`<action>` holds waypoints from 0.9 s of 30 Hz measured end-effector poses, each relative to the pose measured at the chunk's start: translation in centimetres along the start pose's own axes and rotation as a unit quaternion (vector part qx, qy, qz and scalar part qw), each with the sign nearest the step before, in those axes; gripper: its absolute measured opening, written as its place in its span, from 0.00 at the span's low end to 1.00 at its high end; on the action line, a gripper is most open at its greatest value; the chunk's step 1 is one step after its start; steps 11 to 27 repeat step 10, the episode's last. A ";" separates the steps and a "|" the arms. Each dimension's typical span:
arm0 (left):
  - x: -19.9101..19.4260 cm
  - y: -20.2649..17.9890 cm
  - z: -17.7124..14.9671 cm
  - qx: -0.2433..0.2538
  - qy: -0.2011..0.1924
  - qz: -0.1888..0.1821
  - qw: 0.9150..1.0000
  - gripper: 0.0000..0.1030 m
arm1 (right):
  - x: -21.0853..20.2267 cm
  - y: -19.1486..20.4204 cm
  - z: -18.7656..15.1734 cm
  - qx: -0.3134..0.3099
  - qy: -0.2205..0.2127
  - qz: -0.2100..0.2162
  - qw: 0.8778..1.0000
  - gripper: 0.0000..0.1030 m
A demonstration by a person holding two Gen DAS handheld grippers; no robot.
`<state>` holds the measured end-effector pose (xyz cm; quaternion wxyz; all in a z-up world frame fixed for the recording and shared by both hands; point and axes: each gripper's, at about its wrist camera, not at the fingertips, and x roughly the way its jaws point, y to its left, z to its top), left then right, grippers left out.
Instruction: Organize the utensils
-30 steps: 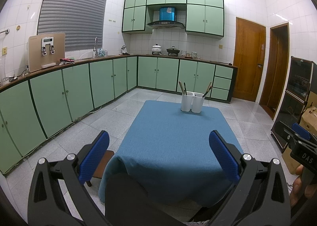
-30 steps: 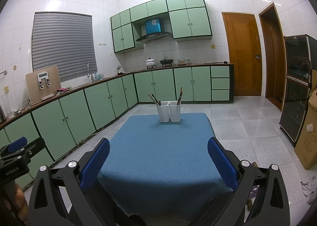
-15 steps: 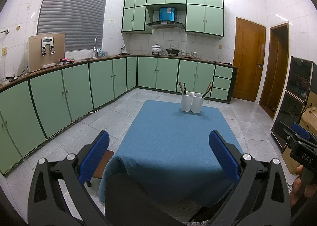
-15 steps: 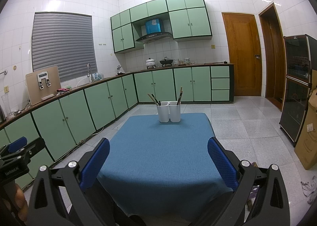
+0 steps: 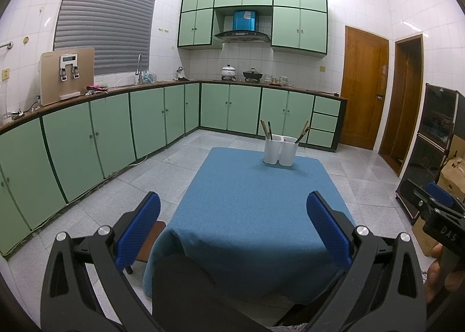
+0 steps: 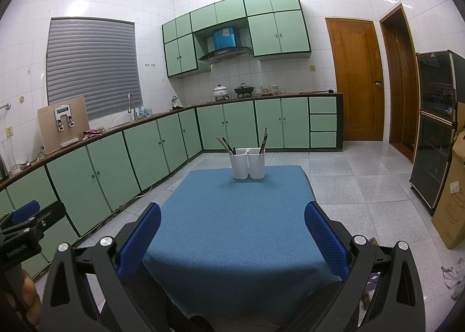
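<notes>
Two white utensil holders [image 5: 280, 153] [image 6: 248, 162] stand side by side at the far end of a table covered with a blue cloth [image 5: 255, 201] [image 6: 238, 215]. Brown-handled utensils [image 5: 265, 129] [image 6: 226, 144] stick out of the left holder and others [image 5: 302, 130] [image 6: 264, 140] lean out of the right one. My left gripper [image 5: 234, 215] hangs open at the table's near edge, nothing between its blue pads. My right gripper [image 6: 232, 220] is open too, also at the near edge, far from the holders. Each gripper shows at the edge of the other's view.
Green cabinets [image 5: 116, 128] under a counter run along the left and back walls. A dark glass-front cabinet [image 6: 436, 128] and cardboard boxes [image 6: 453, 195] stand at the right. A brown stool [image 5: 148, 244] sits by the table's near left corner. Tiled floor surrounds the table.
</notes>
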<state>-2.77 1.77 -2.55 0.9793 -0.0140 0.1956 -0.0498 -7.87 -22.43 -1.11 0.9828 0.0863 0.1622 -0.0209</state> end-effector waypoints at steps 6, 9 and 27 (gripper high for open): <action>-0.1 0.2 0.4 -0.003 -0.001 -0.003 1.000 0.95 | 0.0 0.0 0.0 0.000 0.000 -0.001 1.000 0.94; -0.2 0.1 0.4 -0.002 -0.002 -0.001 1.000 0.95 | 0.0 0.0 0.0 0.000 0.000 -0.001 1.000 0.94; -0.3 0.0 0.5 -0.002 -0.003 -0.001 1.000 0.95 | 0.0 0.0 0.0 0.000 0.000 0.000 1.000 0.94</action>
